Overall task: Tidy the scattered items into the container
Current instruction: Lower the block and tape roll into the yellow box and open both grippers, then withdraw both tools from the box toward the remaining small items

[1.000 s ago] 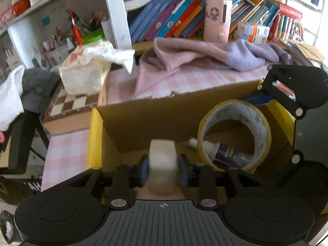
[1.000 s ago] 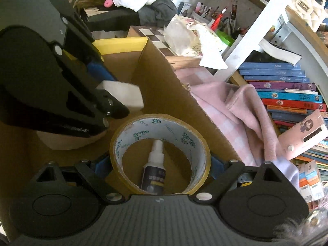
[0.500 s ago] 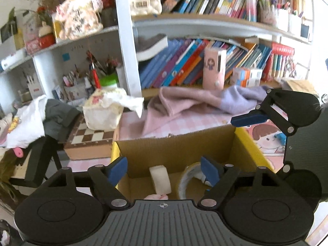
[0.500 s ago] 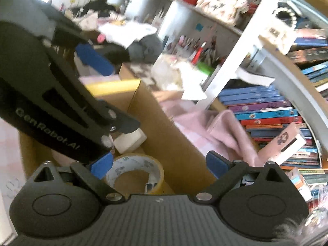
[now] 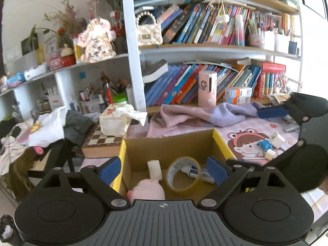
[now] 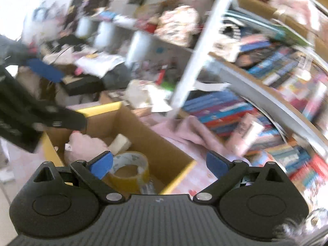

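A cardboard box [image 5: 170,143] with yellow flaps sits on the pink table. Inside lie a white block [image 5: 154,169], a tape roll [image 5: 183,173], a small spray bottle [image 5: 192,171] and a pink plush toy [image 5: 146,190]. My left gripper [image 5: 162,169] is open and empty, raised above the box. My right gripper [image 6: 160,163] is open and empty, above the box's right side; its view is blurred. The box [image 6: 131,123], tape roll [image 6: 129,170], white block [image 6: 120,141] and plush [image 6: 84,145] show there too. Small white and blue items [image 5: 270,143] lie on the table, right of the box.
A pink and purple cloth [image 5: 194,115] lies behind the box. A tissue pack [image 5: 116,120] rests on a chessboard box [image 5: 102,143] at the left. Bookshelves [image 5: 205,82] rise behind. A chair with clothes [image 5: 47,131] stands at far left.
Both grippers opened, the left letting go of the white block and the right the tape roll into the box. Both then rose and pulled back from the box.
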`<state>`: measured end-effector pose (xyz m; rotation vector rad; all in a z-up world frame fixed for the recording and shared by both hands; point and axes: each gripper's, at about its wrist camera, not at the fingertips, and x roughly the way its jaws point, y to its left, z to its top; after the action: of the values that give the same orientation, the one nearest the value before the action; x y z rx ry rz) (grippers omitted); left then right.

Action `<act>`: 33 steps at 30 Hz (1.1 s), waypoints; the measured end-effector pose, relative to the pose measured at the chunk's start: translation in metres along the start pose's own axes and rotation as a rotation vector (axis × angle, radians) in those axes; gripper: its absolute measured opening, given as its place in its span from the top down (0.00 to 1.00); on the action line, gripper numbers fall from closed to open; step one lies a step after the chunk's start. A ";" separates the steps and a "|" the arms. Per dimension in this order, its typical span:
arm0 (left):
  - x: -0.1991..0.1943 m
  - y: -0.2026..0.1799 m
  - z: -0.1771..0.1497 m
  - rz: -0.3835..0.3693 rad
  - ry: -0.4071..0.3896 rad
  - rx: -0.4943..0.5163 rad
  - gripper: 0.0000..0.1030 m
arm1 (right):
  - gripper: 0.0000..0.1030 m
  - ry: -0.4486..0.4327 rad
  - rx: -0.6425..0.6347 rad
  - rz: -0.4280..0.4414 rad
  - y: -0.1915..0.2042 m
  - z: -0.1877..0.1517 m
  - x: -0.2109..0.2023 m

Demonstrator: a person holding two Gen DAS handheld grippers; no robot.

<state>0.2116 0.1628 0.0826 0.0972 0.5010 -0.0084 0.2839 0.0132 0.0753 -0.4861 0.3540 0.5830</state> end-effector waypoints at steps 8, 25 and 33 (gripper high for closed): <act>-0.060 -0.017 -0.020 0.003 -0.021 -0.036 0.07 | 0.05 -0.019 0.220 -0.071 -0.014 -0.030 -0.079; -0.136 -0.054 -0.084 0.007 -0.015 -0.115 0.03 | 0.05 -0.021 0.224 -0.108 0.056 -0.089 -0.202; -0.135 -0.091 -0.123 -0.033 0.084 -0.061 0.03 | 0.05 0.119 0.291 -0.121 0.058 -0.120 -0.202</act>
<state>0.0316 0.0819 0.0312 0.0293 0.5862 -0.0208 0.0693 -0.0961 0.0470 -0.2598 0.5103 0.3773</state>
